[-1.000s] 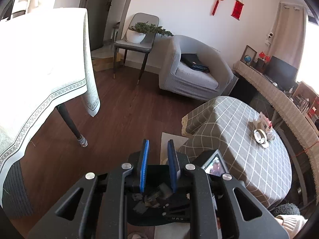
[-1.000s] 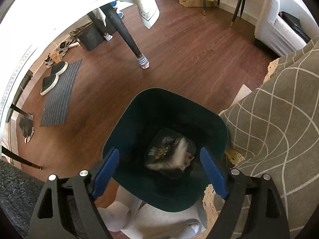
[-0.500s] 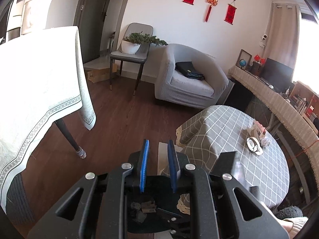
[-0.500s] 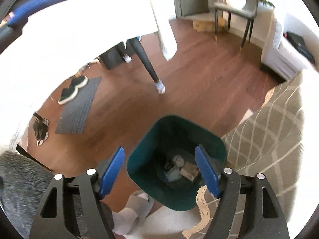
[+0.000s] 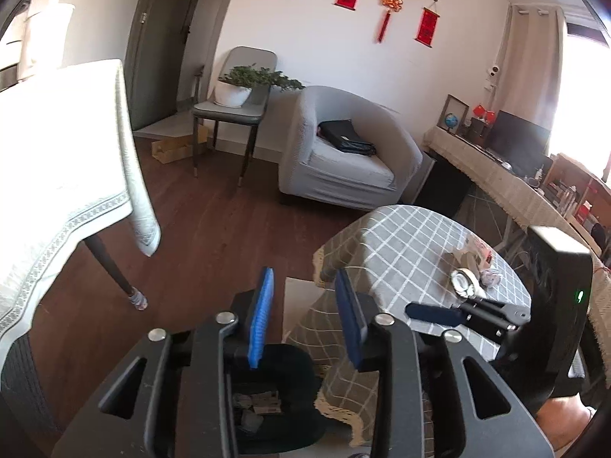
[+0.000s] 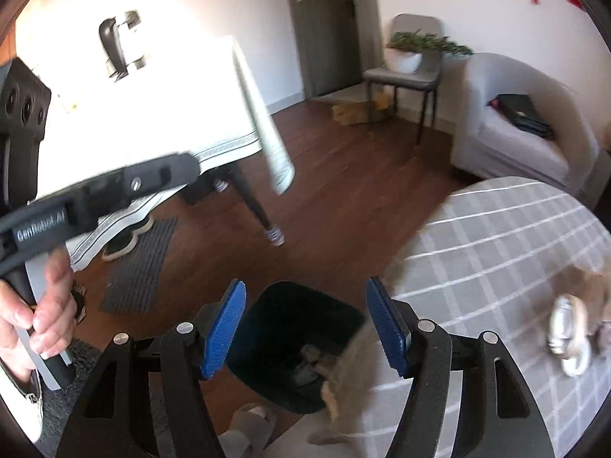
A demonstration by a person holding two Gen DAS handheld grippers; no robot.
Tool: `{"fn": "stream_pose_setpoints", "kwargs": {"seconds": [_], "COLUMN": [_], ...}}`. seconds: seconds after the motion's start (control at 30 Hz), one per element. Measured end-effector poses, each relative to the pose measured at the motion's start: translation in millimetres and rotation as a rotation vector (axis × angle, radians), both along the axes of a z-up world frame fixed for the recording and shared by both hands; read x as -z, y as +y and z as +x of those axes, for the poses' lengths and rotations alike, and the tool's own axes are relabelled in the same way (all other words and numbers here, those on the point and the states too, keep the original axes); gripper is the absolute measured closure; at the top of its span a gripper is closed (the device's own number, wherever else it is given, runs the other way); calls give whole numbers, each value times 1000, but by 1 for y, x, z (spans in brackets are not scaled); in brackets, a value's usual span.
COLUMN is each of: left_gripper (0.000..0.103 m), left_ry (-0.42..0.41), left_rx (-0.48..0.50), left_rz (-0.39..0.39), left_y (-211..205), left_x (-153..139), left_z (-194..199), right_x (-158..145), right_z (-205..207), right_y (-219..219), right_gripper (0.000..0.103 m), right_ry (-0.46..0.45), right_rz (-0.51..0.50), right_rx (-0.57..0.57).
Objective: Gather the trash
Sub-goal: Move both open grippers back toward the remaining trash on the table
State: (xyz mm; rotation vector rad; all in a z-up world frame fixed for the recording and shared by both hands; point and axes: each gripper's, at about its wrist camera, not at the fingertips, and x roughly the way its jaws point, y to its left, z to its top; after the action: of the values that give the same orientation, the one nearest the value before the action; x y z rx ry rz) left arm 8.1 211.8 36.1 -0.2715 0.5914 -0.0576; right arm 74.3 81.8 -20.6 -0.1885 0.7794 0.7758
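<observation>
A dark green bin (image 5: 290, 358) stands on the floor against the round table with the grey checked cloth (image 5: 404, 244). Scraps of trash (image 5: 256, 404) lie in its bottom. My left gripper (image 5: 304, 278) hangs above the bin, its blue-padded jaws opening with nothing between them. My right gripper (image 6: 305, 286) is high over the bin (image 6: 301, 343) and the table's edge; its jaws are closing, still wide apart and empty. On the table lie a tape roll (image 5: 466, 282), a crumpled wad (image 5: 490, 276) and a small packet (image 5: 479, 252). One of the right gripper's fingers (image 5: 431, 313) reaches over the cloth.
A table with a white cloth (image 5: 68, 175) and a dark leg (image 5: 110, 263) stands left. Behind are a grey armchair (image 5: 343, 164) with a black bag and a chair with a potted plant (image 5: 233, 114). A doormat (image 6: 141, 263) with shoes lies left. A hand (image 6: 49, 305) holds the left gripper's handle.
The left jaws have widened. The right gripper has risen far from the bin and tilted up, its jaws narrowing a little. The right gripper's finger has come into the left wrist view.
</observation>
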Motion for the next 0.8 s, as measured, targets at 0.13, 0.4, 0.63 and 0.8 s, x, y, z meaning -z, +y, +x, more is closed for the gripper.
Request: {"fn": "stream_pose_setpoints", "kwargs": {"seconds": [0.13, 0.4, 0.63, 0.8], "left_gripper": [56, 53, 53, 51], "left_ry": [-8, 3, 34, 47], "left_rx": [38, 112, 196, 241], "left_rz": [9, 22, 27, 43], "left_y": [-23, -73, -125, -159], "left_x": [-2, 2, 10, 16], "left_z": [7, 24, 43, 55], "right_x": [-3, -3, 3, 11], "right_z": [11, 23, 34, 38], "right_y": [-40, -103, -175, -216], "right_gripper": [37, 37, 37, 37], "right_ry": [-30, -48, -44, -23], "right_rz": [-2, -9, -12, -4], "right_rx": [82, 209, 361, 443]}}
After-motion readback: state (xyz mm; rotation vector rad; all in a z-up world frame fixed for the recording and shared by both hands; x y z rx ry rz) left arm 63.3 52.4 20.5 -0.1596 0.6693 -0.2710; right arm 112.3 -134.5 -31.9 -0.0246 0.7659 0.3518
